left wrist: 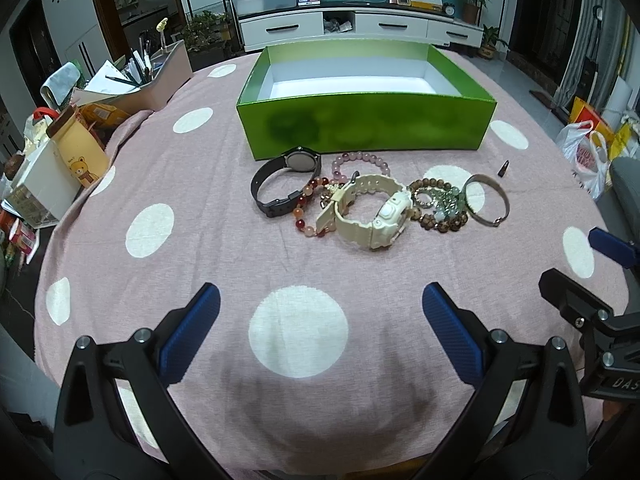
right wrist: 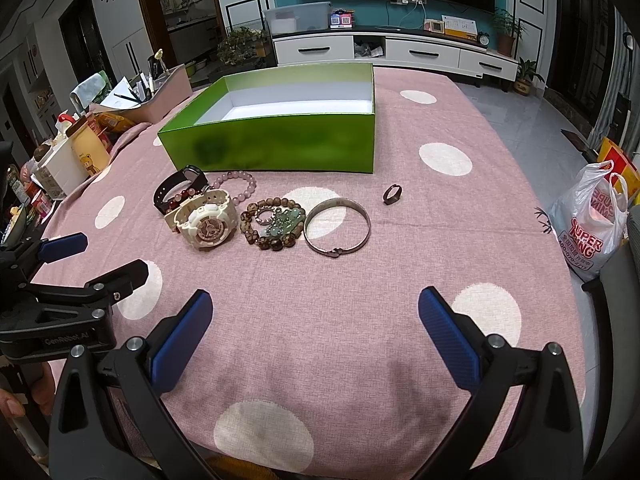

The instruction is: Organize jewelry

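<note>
An open green box (left wrist: 360, 126) (right wrist: 280, 142) with a white inside stands on the pink dotted cloth. In front of it lie a black watch (left wrist: 276, 184) (right wrist: 176, 188), a cream watch (left wrist: 376, 216) (right wrist: 206, 226), a pink bead bracelet (left wrist: 360, 162) (right wrist: 240, 182), a red bead bracelet (left wrist: 308, 208), brown bead bracelets (left wrist: 438, 208) (right wrist: 272, 224), a silver bangle (left wrist: 488, 198) (right wrist: 336, 230) and a small dark ring (left wrist: 503, 169) (right wrist: 392, 194). My left gripper (left wrist: 320, 332) and right gripper (right wrist: 316, 336) are open and empty, near the front edge, well short of the jewelry.
Clutter lines the table's left edge: a yellow bear bottle (left wrist: 78, 152) (right wrist: 90, 148), a pink box of pens and papers (left wrist: 160, 76) (right wrist: 160, 92), white boxes. A plastic bag (right wrist: 592, 224) sits on the floor at right. A TV cabinet (left wrist: 360, 28) stands behind.
</note>
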Available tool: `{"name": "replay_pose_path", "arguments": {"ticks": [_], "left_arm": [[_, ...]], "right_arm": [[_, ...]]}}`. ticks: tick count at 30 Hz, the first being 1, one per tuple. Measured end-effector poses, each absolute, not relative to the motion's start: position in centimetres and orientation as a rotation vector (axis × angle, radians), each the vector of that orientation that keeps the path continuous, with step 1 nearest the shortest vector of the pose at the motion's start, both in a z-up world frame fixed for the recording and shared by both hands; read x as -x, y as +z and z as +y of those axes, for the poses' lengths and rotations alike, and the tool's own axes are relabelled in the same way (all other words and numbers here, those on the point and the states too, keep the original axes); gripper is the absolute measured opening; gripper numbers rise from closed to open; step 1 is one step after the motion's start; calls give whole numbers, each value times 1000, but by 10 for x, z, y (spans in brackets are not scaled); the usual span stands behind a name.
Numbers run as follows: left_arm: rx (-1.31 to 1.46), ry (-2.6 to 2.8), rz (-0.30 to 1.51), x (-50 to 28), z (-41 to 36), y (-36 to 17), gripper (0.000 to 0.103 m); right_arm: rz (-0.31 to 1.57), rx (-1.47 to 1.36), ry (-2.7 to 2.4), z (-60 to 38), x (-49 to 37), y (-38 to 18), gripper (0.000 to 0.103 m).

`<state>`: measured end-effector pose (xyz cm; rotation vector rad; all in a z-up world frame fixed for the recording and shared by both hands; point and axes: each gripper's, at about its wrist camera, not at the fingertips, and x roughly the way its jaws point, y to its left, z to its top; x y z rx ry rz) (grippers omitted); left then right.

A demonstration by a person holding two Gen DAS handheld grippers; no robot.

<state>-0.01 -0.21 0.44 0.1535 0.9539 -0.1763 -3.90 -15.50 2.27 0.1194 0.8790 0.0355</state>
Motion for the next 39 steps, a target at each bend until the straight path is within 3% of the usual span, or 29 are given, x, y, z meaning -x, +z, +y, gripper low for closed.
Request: {"name": "replay_pose_path", "arguments": {"ticks": [19, 26, 31, 36, 39], "left_arm": [[84, -98, 889, -40, 70, -6, 101], [88, -106, 866, -75, 74, -5, 100], [68, -132, 873, -100, 67, -8, 92], [63, -199, 914, -121, 60, -18, 69], [64, -231, 942, -134, 57, -24, 61]], "right_arm": [[832, -269, 0, -207, 33, 0, 102], [819, -281, -6, -222, 12, -1, 89], [818, -282, -19, -231, -12, 0, 75], [852, -275, -5, -230, -40, -9, 62], [884, -275, -11, -226, -60, -19, 55]]}}
